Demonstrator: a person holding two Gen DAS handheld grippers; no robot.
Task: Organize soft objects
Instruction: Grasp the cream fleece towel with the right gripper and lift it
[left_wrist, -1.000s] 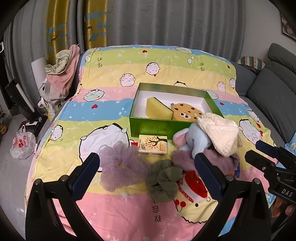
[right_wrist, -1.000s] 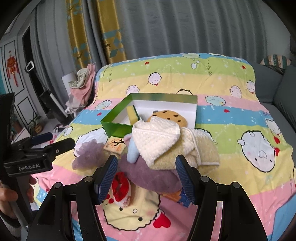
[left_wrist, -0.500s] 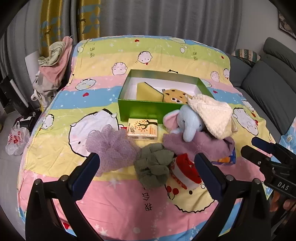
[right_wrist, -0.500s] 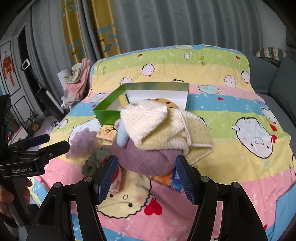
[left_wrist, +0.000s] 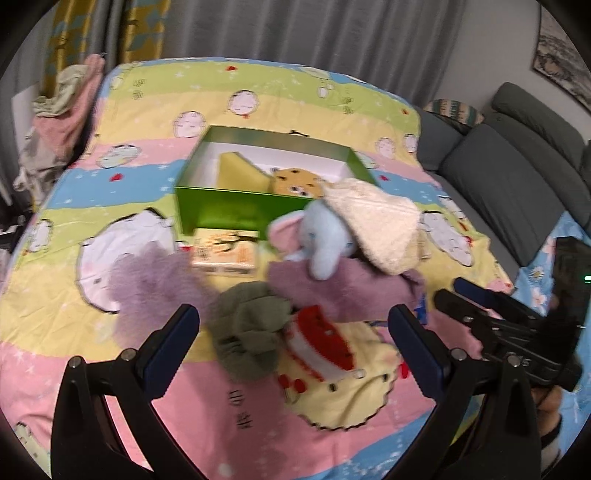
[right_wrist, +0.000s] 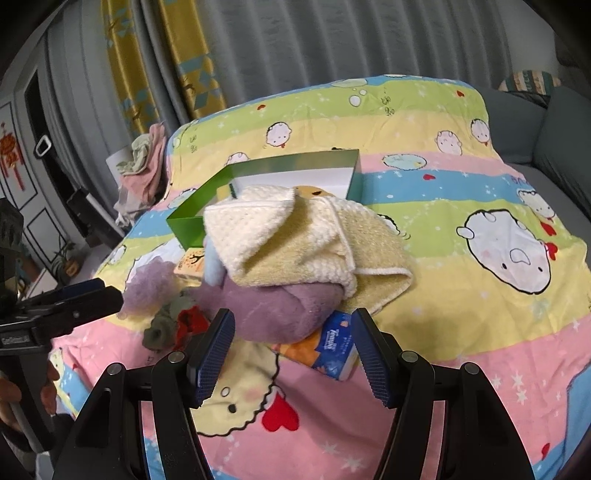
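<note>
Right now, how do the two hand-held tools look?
Both are black frames with silver screws. The left tool has smooth dark blue pads. The right tool has ribbed dark blue pads. White lettering marks the body of each, seen from the other's camera.

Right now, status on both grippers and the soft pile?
Left gripper open over green scrunchie. Right gripper open at purple cloth. Box holds two items. Tissue pack under cloth.
</note>
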